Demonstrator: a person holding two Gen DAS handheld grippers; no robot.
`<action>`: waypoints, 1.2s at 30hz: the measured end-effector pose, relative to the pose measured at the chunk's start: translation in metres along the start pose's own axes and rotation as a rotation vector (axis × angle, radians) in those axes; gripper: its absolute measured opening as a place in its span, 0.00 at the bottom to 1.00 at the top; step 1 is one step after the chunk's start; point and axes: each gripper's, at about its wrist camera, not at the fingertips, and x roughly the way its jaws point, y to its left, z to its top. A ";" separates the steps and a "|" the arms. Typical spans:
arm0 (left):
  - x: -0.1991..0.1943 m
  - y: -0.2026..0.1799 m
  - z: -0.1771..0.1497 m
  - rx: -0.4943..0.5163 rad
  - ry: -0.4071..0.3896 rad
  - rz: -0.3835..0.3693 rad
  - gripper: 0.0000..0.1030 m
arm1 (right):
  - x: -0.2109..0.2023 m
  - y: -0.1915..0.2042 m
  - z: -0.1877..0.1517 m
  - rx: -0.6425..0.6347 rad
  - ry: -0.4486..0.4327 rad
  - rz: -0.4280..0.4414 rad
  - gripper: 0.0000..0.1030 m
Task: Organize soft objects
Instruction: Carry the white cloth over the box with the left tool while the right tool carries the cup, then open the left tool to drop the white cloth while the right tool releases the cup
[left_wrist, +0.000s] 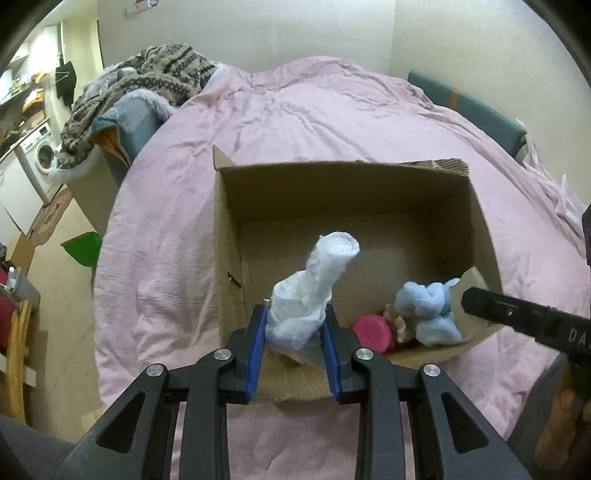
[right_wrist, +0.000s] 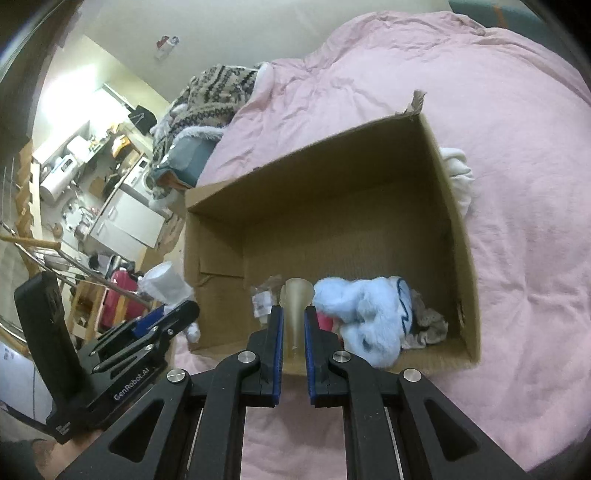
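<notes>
A: What does the left gripper (left_wrist: 294, 325) have?

B: Its blue pads squeeze a white rolled cloth (left_wrist: 314, 291). The cloth stands up between them, and its top leans to the right. It hangs over the near edge of the cardboard box (left_wrist: 332, 192).

A: What sits inside the box?

B: Just to the right of the left gripper is a pink round thing (left_wrist: 371, 334). Right of that is a fluffy blue toy (left_wrist: 428, 310) in the near right corner.

A: And the right gripper (right_wrist: 294, 325)?

B: Its pads are close together, with only a thin gap. A pale see-through cup (right_wrist: 295, 310) stands between them. I cannot tell if they pinch it. The blue toy lies just to its right.

A: Anything past the box?

B: A white cloth (right_wrist: 458, 173) lies on the pink blanket (right_wrist: 517, 221), ahead and to the right, touching the box's outside wall.
</notes>
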 end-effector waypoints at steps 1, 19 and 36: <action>0.005 0.000 0.000 -0.002 0.005 0.001 0.25 | 0.005 0.001 0.000 -0.006 0.007 -0.004 0.12; 0.043 -0.011 -0.017 0.013 0.067 -0.067 0.25 | 0.055 -0.004 -0.009 0.010 0.121 -0.054 0.12; 0.032 -0.012 -0.017 -0.003 0.043 -0.076 0.61 | 0.053 -0.015 -0.012 0.064 0.119 -0.012 0.21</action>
